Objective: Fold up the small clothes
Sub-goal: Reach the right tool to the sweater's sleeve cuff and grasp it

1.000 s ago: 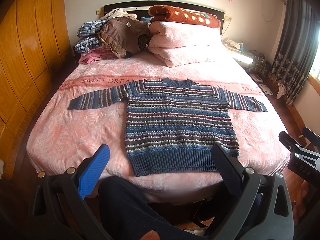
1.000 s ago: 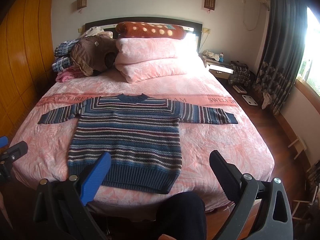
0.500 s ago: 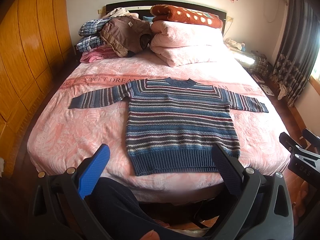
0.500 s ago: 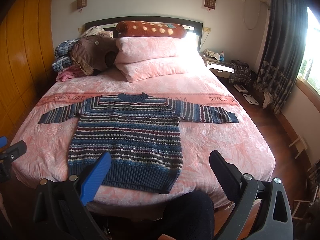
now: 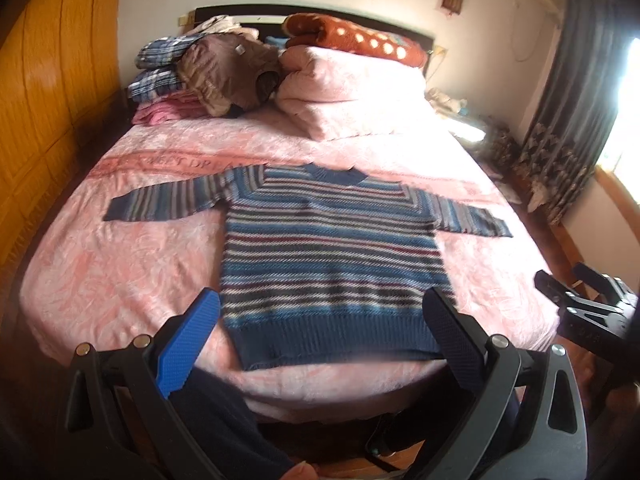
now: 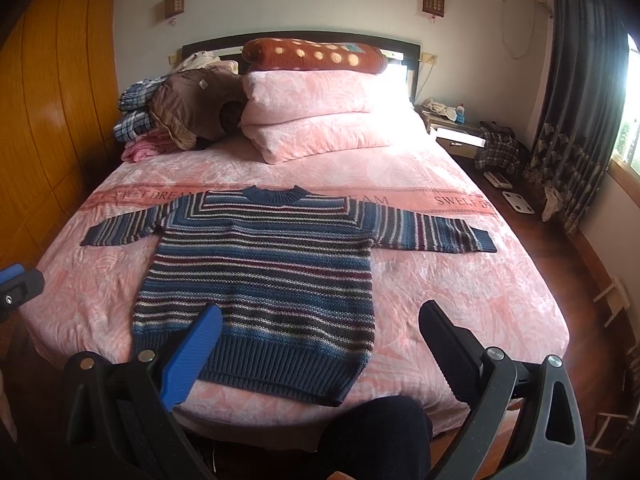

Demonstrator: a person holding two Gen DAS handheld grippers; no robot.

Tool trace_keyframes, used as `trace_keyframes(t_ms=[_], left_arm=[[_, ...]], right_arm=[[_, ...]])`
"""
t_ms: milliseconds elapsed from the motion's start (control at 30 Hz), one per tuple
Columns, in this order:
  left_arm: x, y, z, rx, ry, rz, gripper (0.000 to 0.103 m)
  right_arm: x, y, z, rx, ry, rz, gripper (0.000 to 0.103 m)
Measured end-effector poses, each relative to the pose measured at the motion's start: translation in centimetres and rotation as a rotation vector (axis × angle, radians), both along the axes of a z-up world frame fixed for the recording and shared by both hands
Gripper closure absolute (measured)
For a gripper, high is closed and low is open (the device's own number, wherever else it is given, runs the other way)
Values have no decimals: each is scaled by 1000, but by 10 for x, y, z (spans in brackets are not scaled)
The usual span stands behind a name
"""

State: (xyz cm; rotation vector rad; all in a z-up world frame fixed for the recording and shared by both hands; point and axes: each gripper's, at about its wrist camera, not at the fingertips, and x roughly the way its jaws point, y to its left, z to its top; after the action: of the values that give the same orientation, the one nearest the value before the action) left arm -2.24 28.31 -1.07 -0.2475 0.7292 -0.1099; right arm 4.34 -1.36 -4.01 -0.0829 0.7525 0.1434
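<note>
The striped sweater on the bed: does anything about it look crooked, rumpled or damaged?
Nothing stands out. The striped sweater lies flat on the pink bedspread, both sleeves spread sideways, hem near the foot edge. The left gripper and right gripper are open, not touching it.

Daylit from window (image 6: 628, 128) at 3 o'clock, overexposed there; glare on pillows (image 6: 320, 120). Left view motion-blurred, right view sharp. Strong fisheye bending, dark vignetted corners.

Black jaws — one blue pad (image 5: 188, 340)
</note>
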Motion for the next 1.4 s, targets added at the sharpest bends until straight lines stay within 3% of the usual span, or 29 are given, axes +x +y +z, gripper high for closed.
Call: trace_keyframes(t_ms=[100, 200, 300, 367, 533, 633, 800, 933, 967, 1067, 1400], left_arm=[[14, -7, -8, 49, -18, -35, 2], [28, -13, -15, 60, -25, -54, 2], [42, -11, -25, -3, -11, -64, 3], [51, -10, -30, -39, -11, -72, 3], [74, -14, -46, -82, -10, -100, 3], [92, -18, -58, -116, 8, -117, 3], [126, -25, -80, -237, 53, -141, 3], [149, -35, -101, -296, 69, -138, 3], [154, -38, -107, -304, 76, -136, 3], [170, -47, -126, -329, 114, -137, 3], [202, -78, -176, -330, 227, -176, 3]], right_arm=[[32, -26, -22, 60, 70, -4, 4], [68, -69, -44, 180, 150, -57, 5], [101, -128, -66, 360, 198, -150, 10], [122, -170, -86, 498, 257, -226, 22], [170, -263, -141, 758, 362, -400, 37], [195, -309, -170, 915, 371, -466, 45], [241, -378, -218, 1136, 362, -555, 46], [280, -420, -248, 1180, 334, -633, 48], [289, -429, -254, 1179, 320, -646, 55], [316, -455, -271, 1183, 288, -689, 63], [374, -496, -318, 1155, 283, -790, 63]])
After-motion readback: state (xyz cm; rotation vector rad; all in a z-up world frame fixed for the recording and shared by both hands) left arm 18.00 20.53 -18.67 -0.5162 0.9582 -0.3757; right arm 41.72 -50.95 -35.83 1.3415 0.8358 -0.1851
